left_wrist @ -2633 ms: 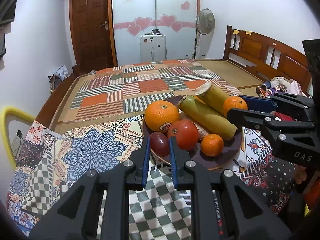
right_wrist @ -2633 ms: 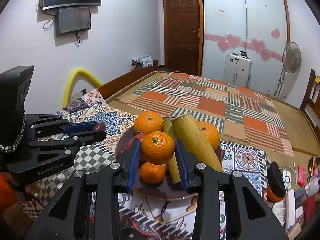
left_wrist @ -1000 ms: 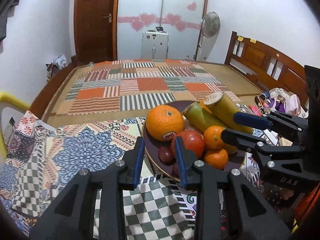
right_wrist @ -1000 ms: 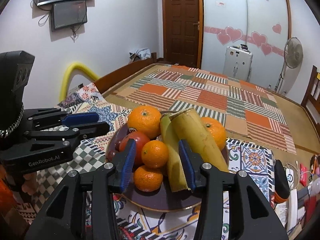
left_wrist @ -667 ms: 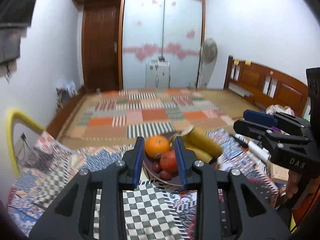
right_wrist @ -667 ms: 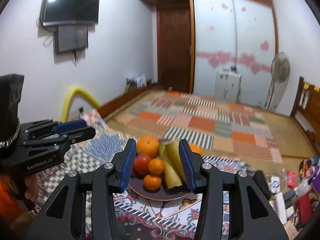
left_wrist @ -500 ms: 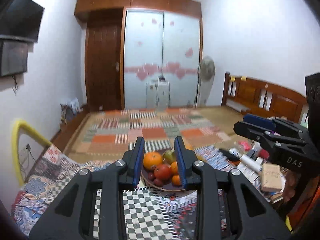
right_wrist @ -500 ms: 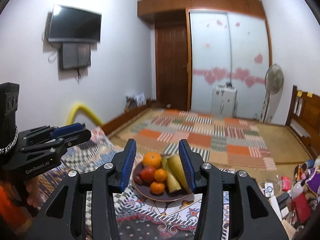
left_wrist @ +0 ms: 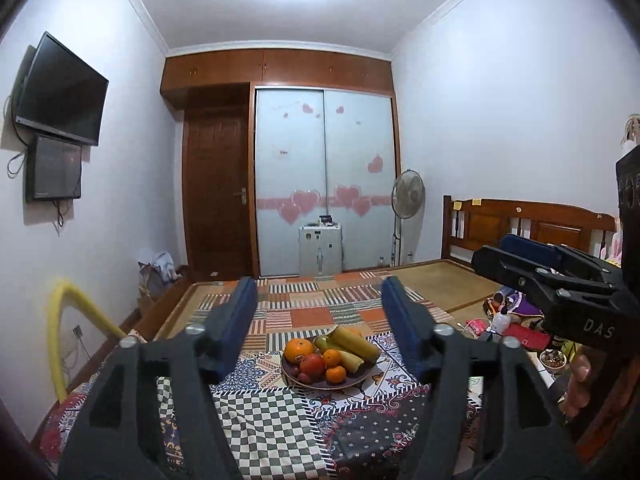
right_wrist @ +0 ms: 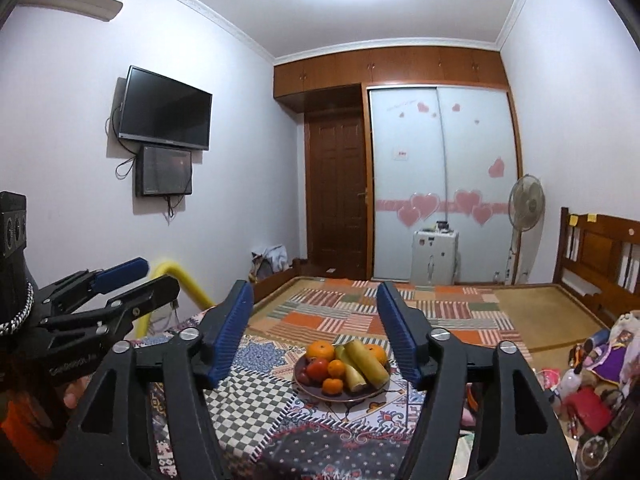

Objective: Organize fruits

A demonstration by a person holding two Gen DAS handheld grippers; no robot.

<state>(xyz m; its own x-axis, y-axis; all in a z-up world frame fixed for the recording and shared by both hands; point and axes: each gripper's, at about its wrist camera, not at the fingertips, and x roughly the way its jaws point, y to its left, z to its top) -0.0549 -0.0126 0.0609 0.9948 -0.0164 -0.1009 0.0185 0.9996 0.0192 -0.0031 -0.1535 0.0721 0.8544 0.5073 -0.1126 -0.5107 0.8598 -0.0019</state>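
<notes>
A dark plate [left_wrist: 362,377] on the patterned cloth holds oranges [left_wrist: 299,350], a red tomato [left_wrist: 312,364], dark plums and yellow-green bananas [left_wrist: 356,345]. It also shows in the right wrist view [right_wrist: 360,397], with bananas [right_wrist: 366,361] and oranges [right_wrist: 320,351]. My left gripper [left_wrist: 320,330] is open and empty, held well back from and above the plate. My right gripper [right_wrist: 316,330] is open and empty, equally far back. Each gripper shows at the edge of the other's view.
The patchwork tablecloth [left_wrist: 272,420] covers the table. Clutter of bottles and bags [right_wrist: 588,380] lies to the right. A yellow tube [left_wrist: 60,320] arches at the left. A striped mat [left_wrist: 320,308], wardrobe and bed frame [left_wrist: 520,228] lie beyond.
Both grippers let go of their fruit on the plate, pulled back and up away from it, and opened wide. The plate now looks small and distant.
</notes>
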